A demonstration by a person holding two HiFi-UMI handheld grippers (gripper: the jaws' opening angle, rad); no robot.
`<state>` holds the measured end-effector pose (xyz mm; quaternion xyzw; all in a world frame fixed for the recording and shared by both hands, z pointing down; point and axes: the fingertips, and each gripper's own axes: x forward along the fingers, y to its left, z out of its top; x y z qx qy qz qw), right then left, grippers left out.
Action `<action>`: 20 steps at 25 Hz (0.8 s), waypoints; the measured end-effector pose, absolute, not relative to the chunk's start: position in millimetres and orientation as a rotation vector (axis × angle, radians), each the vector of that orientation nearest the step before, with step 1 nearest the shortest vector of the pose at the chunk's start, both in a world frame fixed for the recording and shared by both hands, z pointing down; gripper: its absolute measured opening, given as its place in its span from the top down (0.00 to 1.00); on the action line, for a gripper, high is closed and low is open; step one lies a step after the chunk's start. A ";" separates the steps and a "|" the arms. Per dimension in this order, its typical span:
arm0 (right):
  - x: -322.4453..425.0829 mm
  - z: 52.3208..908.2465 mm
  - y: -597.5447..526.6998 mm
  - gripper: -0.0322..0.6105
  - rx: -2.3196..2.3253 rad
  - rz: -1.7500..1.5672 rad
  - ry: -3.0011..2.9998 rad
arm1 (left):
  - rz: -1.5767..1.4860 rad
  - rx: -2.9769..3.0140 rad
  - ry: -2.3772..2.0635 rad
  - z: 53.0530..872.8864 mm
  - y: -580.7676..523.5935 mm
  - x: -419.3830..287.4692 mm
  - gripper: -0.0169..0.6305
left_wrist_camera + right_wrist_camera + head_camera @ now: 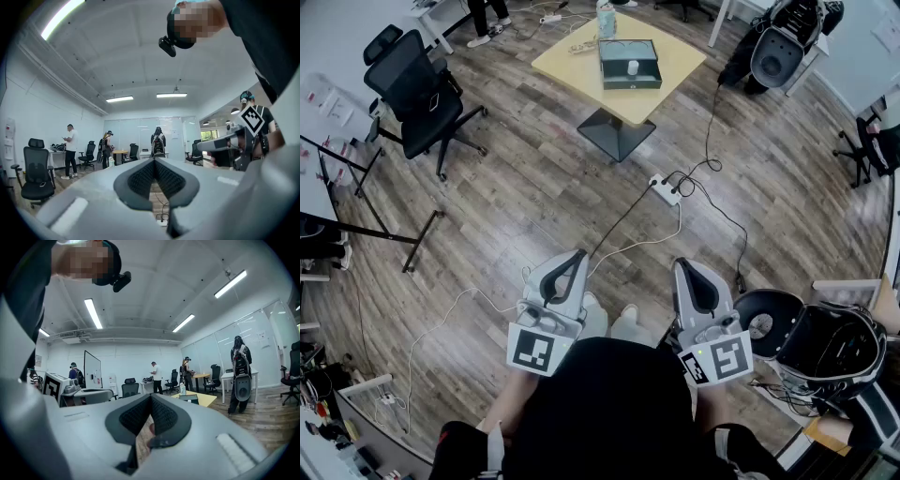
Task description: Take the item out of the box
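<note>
White cylinder (633,67) in the upper-centre box (630,83) looks light and rigid; pinch its sides. Left hand-held gripper (578,255) and right hand-held gripper (682,265) are pressed together, empty.

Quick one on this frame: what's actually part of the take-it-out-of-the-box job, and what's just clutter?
Job:
- box, open on the table
- small white item inside it
- left claw and right claw, both shut and empty, not yet at the table

Clutter:
- bottle beside the box
- office chair
- power strip
</note>
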<state>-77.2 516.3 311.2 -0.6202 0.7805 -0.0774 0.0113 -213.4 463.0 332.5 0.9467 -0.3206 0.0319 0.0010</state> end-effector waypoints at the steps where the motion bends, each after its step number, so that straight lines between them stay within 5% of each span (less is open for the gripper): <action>1: -75.9 310.7 516.4 0.95 -1.932 -0.237 2.439 | 0.097 2.976 -1.010 331.1 463.5 -212.4 0.97; 20: -92.2 312.4 502.7 0.95 -1.965 -0.248 2.438 | 0.063 2.961 -1.008 332.3 444.6 -228.4 0.97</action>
